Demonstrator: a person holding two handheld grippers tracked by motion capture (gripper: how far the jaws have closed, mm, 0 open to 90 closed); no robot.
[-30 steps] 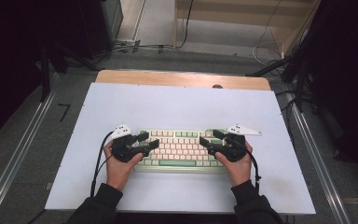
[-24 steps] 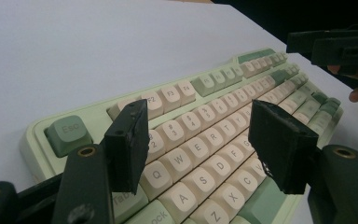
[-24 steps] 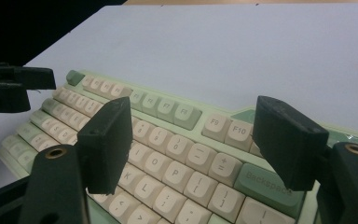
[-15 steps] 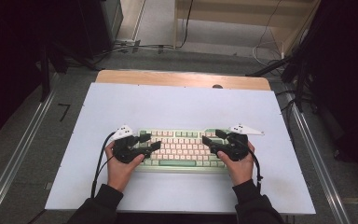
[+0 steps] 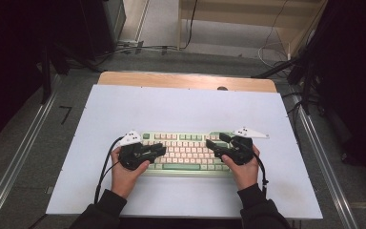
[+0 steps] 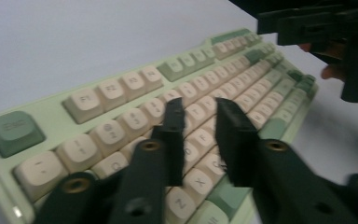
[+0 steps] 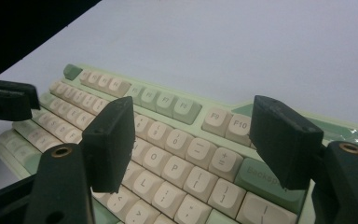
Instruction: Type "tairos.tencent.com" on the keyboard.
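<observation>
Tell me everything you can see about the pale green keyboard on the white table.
The pale green keyboard with cream and darker green keycaps, seemingly plastic, lies flat on the white table, near its front edge, long side facing the person. A green Esc key sits at one corner, a green Backspace towards the other end. The left gripper, jaws just closing with a narrow gap and nothing between them, hangs over its left keys; the right gripper, jaws wide, over its right keys.

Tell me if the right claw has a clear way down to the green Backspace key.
Probably yes. The right claw hangs open just above the keyboard, and the Backspace key lies close below, beside its right-hand jaw. Nothing sits between them; the left claw is over the keyboard's other end.
</observation>
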